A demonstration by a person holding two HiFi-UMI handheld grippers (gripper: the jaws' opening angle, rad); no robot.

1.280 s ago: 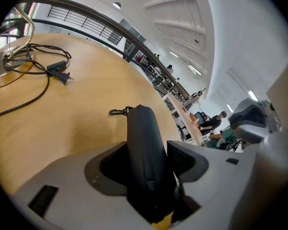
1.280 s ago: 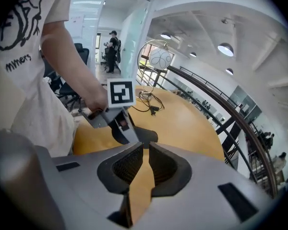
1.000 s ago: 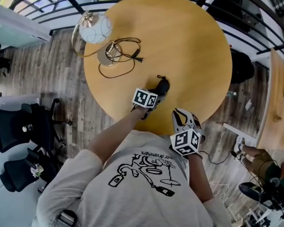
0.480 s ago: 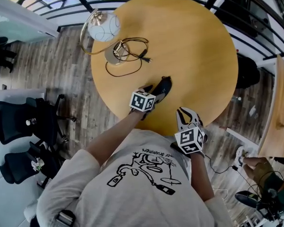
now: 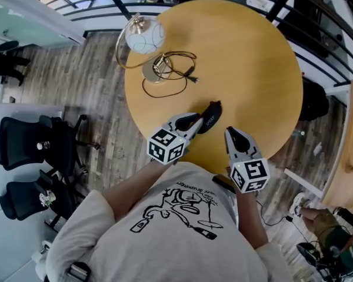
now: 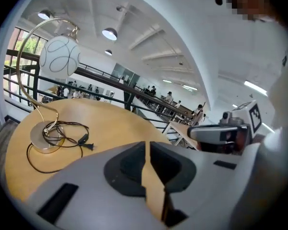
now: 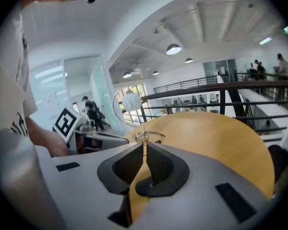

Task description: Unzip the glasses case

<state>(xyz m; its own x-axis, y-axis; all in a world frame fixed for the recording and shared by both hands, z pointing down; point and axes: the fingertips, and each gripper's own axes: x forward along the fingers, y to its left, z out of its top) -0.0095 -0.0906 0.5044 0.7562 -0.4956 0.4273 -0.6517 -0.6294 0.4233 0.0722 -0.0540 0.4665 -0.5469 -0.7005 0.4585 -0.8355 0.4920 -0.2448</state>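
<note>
Head view: a round wooden table (image 5: pixel 253 57) carries a black glasses case (image 5: pixel 212 115) close to its near edge, lying at a slant. Whether its zip is undone cannot be told from here. The left gripper (image 5: pixel 191 124) sits just to the case's left, its tips overlapping the case's near end in the picture, though contact cannot be judged. The right gripper (image 5: pixel 231 134) is just to the case's right, over the table's edge and apart from the case. At the table's far left stand a globe lamp (image 5: pixel 145 37) and its coiled black cord (image 5: pixel 175 69) with a plug. Office chairs (image 5: pixel 29 151) stand on the plank floor at the left.

Left gripper view: the jaws have just been closing and now stand almost together, with only a thin slit between the tips. Nothing is held. Bare table top shows through the gap. The lamp and cord lie ahead to the left, and the other gripper shows at the right.

Right gripper view: the jaws are drawn together to a thin slit, gripping nothing, and table wood shows behind them. The lamp stands beyond the tips, and the left gripper's marker cube is at the left.
</note>
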